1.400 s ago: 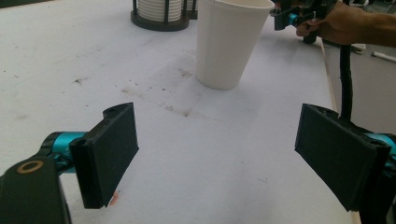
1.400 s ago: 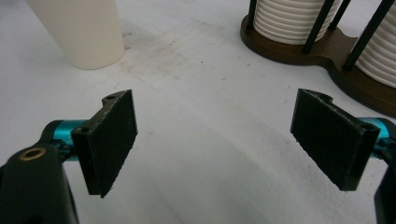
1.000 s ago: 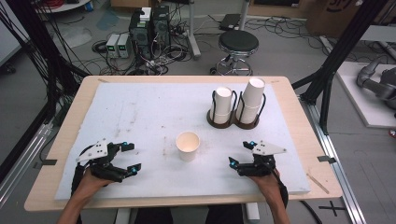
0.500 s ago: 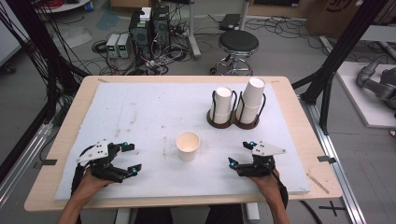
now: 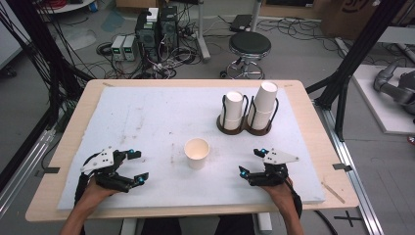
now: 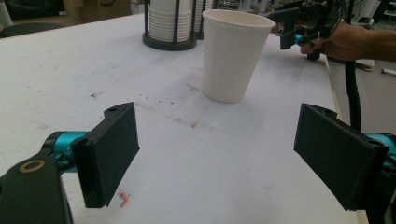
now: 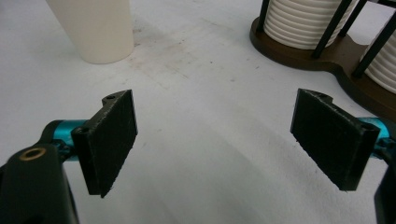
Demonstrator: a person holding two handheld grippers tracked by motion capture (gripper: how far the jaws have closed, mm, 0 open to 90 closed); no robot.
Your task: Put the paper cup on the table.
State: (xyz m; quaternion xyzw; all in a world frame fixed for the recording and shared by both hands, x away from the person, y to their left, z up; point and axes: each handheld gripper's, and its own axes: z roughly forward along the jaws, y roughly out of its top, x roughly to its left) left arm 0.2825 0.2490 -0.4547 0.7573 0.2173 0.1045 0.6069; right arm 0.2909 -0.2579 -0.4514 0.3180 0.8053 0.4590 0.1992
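A single white paper cup [image 5: 197,152] stands upright near the middle front of the white table mat [image 5: 156,117]. It appears ahead of the left jaws [image 6: 235,53] and at the upper left of the right gripper view [image 7: 95,28]. My left gripper [image 5: 138,167] rests at the front left, open, nothing between its pads. At the front right my right gripper [image 5: 250,162] is open and empty too, also seen far off in the left gripper view [image 6: 292,30]. A dark two-slot cup holder [image 5: 244,125] with two stacks of white cups [image 5: 262,105] stands behind the right gripper [image 7: 322,28].
The wooden table edge [image 5: 313,122] frames the mat. Beyond the table stand a black stool [image 5: 249,46], electronics boxes and cables [image 5: 147,34] on the floor. Black frame posts [image 5: 352,63] rise at both sides.
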